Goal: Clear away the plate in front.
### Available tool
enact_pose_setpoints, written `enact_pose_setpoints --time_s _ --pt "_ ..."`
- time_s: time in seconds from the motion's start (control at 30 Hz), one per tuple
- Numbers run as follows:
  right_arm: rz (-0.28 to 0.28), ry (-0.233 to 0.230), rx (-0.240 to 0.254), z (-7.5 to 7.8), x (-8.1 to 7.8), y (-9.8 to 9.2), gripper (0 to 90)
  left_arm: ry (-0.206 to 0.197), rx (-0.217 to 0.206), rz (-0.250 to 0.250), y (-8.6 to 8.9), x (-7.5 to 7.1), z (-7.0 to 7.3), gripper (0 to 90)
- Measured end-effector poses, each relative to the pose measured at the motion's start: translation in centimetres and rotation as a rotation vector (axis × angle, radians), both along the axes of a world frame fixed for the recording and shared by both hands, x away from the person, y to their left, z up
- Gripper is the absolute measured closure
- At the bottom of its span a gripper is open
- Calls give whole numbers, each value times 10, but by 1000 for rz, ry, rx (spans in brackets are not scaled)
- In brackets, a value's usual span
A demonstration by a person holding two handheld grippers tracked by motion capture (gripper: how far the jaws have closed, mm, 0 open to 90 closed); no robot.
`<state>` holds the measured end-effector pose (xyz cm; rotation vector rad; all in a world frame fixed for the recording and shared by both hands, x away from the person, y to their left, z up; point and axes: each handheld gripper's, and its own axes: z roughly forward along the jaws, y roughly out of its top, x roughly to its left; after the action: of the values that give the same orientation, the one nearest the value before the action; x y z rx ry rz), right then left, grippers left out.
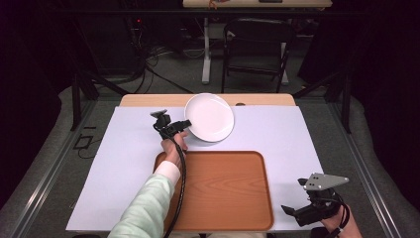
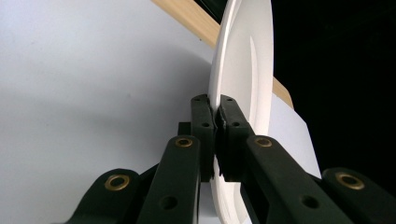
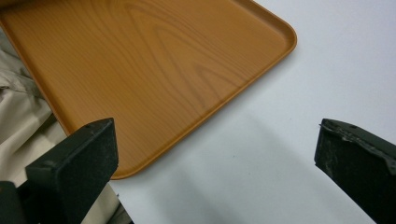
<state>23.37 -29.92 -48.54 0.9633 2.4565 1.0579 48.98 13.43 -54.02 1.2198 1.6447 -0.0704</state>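
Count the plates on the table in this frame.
1. A white plate sits at the table's far edge, beyond the wooden tray, with its rim clamped in the left gripper. The tray holds none.

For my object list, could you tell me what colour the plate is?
Plain white, no pattern; the plate shows best in the high view.

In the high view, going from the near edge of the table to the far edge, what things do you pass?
Right claw → wooden tray → left claw, shut on the rim of the white plate → bare wooden strip of the table at the far edge.
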Motion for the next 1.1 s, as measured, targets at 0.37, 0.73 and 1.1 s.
enact_pose_setpoints --time_s 0.37,0.73,1.1 --pt "0 6 -12 0 1 1 0 -56 6 -41 6 -4 26 873" --pt "1 26 -22 -1 3 3 0 -105 12 -94 17 -10 44 873" --pt "-28 44 -14 0 6 3 0 -137 29 -135 26 -22 58 874"
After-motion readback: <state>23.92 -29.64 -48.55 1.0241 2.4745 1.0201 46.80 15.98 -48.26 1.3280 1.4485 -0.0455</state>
